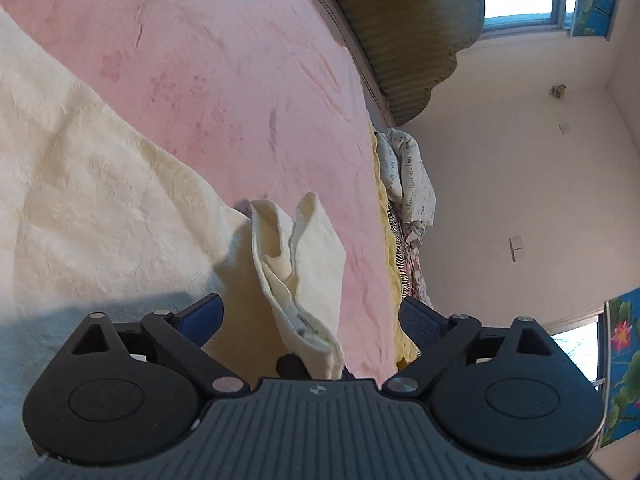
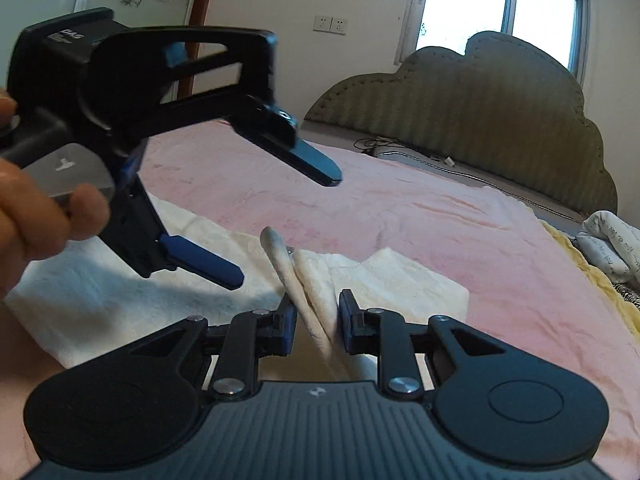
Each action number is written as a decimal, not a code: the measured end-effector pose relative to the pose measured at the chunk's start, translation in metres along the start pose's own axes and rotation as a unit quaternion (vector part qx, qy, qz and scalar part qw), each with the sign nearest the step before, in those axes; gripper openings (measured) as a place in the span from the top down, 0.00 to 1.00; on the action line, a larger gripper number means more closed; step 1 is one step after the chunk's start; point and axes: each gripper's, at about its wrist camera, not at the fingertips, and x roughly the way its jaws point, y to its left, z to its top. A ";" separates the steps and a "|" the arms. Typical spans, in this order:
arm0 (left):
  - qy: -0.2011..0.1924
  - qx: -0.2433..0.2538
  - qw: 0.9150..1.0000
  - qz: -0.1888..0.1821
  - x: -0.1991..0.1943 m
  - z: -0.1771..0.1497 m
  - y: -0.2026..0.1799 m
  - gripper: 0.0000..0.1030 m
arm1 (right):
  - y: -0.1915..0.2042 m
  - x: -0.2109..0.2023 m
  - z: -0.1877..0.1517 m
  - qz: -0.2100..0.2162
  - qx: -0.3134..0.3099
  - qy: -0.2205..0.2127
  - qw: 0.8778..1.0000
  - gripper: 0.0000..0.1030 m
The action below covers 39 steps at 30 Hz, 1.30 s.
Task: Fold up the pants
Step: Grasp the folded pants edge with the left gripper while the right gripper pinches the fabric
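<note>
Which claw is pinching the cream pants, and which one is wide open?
The right claw pinches a fold of the cream pants. The left claw, held by a hand, is spread wide and holds nothing.

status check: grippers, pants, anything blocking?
Left hand-held gripper open, holding nothing. Right hand-held gripper shut on cream pants, folded edge lifted off the pink bed sheet. Nothing blocking.

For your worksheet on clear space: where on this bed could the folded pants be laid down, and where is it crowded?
Free: the pink sheet between the cream pants and the headboard. Crowded: the bed's edge with the bundled bedding, and the pants beside both claws.
</note>
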 end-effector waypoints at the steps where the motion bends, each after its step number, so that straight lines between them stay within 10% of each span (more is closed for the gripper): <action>1: 0.009 -0.017 1.000 -0.005 0.006 0.002 0.004 0.08 | 0.001 -0.003 0.000 0.002 -0.004 -0.002 1.000 0.78; 4: 0.021 -0.033 0.999 0.000 0.020 0.005 0.008 0.10 | 0.004 -0.013 0.002 0.015 -0.013 -0.010 1.000 0.78; 10: 0.002 0.038 0.998 0.056 0.009 0.013 -0.002 0.76 | 0.031 -0.021 0.002 0.050 -0.053 -0.012 0.997 0.78; 14: -0.042 0.168 0.973 0.151 -0.021 0.006 -0.024 0.92 | 0.042 -0.014 0.010 0.082 -0.061 -0.010 0.995 0.78; 20: -0.104 0.299 0.903 0.289 -0.071 -0.017 -0.040 0.92 | 0.088 -0.006 0.032 0.152 -0.105 -0.032 0.982 0.78; 24: -0.118 0.306 0.877 0.350 -0.086 -0.027 -0.017 0.91 | 0.118 0.005 0.030 0.195 -0.124 -0.031 0.972 0.78; 32: -0.137 0.230 0.896 0.355 -0.132 -0.015 0.020 0.35 | 0.132 0.006 0.022 0.209 -0.135 -0.004 0.968 0.61; 36: -0.178 0.216 0.884 0.375 -0.153 -0.017 0.016 0.33 | 0.100 -0.020 0.027 0.271 -0.073 -0.024 0.959 0.61; 39: -0.194 0.202 0.884 0.373 -0.163 -0.020 0.011 0.33 | 0.095 -0.020 0.028 0.220 -0.082 -0.031 0.971 0.61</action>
